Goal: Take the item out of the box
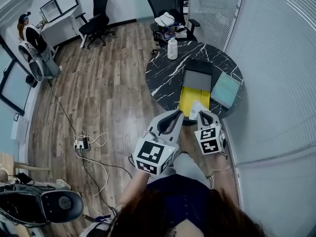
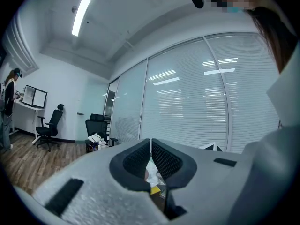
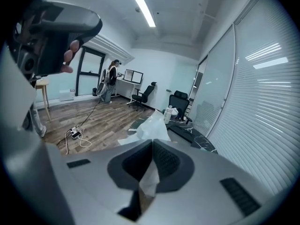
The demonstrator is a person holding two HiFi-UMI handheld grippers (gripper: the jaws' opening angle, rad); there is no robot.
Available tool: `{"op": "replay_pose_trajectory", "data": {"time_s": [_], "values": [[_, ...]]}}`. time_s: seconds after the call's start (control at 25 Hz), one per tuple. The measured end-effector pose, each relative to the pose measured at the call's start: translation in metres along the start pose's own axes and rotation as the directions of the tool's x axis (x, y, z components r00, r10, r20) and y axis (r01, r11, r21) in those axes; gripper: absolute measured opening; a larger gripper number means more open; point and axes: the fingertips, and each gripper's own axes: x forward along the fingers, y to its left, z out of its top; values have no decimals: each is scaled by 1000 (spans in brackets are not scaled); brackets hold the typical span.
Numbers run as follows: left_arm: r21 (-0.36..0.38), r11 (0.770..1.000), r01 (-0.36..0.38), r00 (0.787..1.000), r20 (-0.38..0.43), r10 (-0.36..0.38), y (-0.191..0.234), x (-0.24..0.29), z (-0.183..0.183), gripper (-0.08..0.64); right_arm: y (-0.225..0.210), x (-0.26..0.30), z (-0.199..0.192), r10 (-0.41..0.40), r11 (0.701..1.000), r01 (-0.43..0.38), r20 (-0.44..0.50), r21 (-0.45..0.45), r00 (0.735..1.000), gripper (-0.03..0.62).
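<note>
On the round black marble table (image 1: pixel 163 73) lie a dark grey box (image 1: pixel 196 79), a yellow flat item (image 1: pixel 187 98) in front of it and a teal lid (image 1: pixel 225 89) to its right. My right gripper (image 1: pixel 205 115) hangs over the table's near edge, shut on a crumpled white wrapper (image 1: pixel 196 107). In the right gripper view the wrapper (image 3: pixel 152 124) sticks up past the closed jaws of that gripper (image 3: pixel 153 146). My left gripper (image 1: pixel 175 115) sits just left of it, near the yellow item's front corner. Its jaws (image 2: pixel 150 144) meet at the tips with nothing seen between them.
A white bottle (image 1: pixel 172 48) stands at the table's far edge. Black office chairs (image 1: pixel 168 4) are behind it, and a glass wall with blinds (image 1: pixel 276 58) runs along the right. Cables and a power strip (image 1: pixel 81 144) lie on the wooden floor to the left. A person (image 1: pixel 29 33) stands far left.
</note>
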Motion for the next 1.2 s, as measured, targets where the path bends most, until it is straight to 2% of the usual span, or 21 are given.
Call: {"op": "replay_pose_trajectory", "data": {"time_s": [0.64, 0.88, 1.2], "values": [[-14, 1000, 27, 1000, -8, -27, -2, 3, -4, 29, -2, -29, 21, -26, 999, 24, 68, 27, 997, 26], [-8, 1000, 24, 1000, -11, -24, -8, 7, -2, 29, -5, -41, 20, -10, 997, 3, 93, 76, 996, 26], [-9, 1000, 25, 999, -25, -25, -28, 2, 0, 29, -5, -65, 23, -1, 998, -6, 109, 56, 994, 26]]}}
